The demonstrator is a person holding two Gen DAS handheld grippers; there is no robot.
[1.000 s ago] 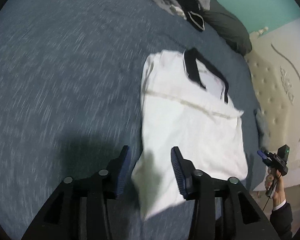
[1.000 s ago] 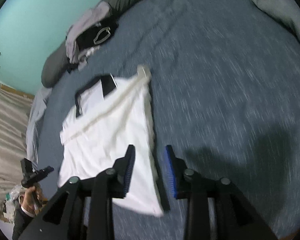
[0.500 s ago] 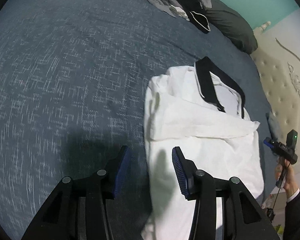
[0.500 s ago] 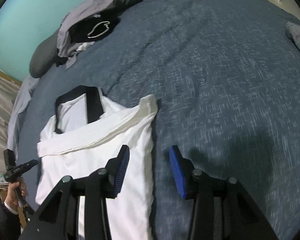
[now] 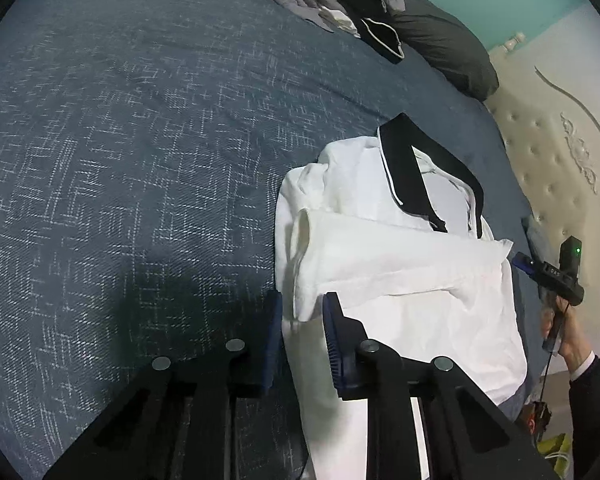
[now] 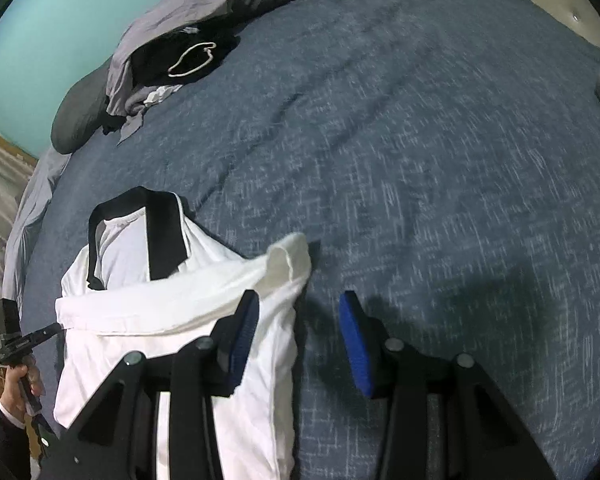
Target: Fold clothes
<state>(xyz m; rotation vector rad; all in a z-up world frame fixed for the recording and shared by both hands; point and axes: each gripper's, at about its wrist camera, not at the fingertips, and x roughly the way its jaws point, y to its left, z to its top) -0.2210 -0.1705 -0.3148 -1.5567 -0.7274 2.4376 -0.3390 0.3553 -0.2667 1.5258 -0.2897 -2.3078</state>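
A white shirt [image 5: 412,280] with a black collar [image 5: 404,168] lies partly folded on the blue bedspread [image 5: 140,160]. My left gripper [image 5: 302,320] is at the shirt's left edge. Its jaws are closing, and the corner of the folded-over layer is bunched between the blue pads. In the right wrist view the same shirt [image 6: 172,320] lies at lower left. My right gripper [image 6: 300,308] stands open over the shirt's right edge, its left pad above the cloth and its right pad above the bedspread [image 6: 420,160]. Each view also shows the other gripper held in a hand.
A heap of grey and black clothes [image 5: 340,8] and a dark pillow [image 5: 448,52] lie at the far end of the bed. A cream tufted headboard [image 5: 560,168] borders the bed on the right of the left wrist view. Behind the clothes heap [image 6: 168,68] is a teal wall [image 6: 60,32].
Both grippers have moved forward along the shirt's sides, from the lower hem to the folded upper part. The left jaws have narrowed around the shirt's edge. The right jaws are unchanged.
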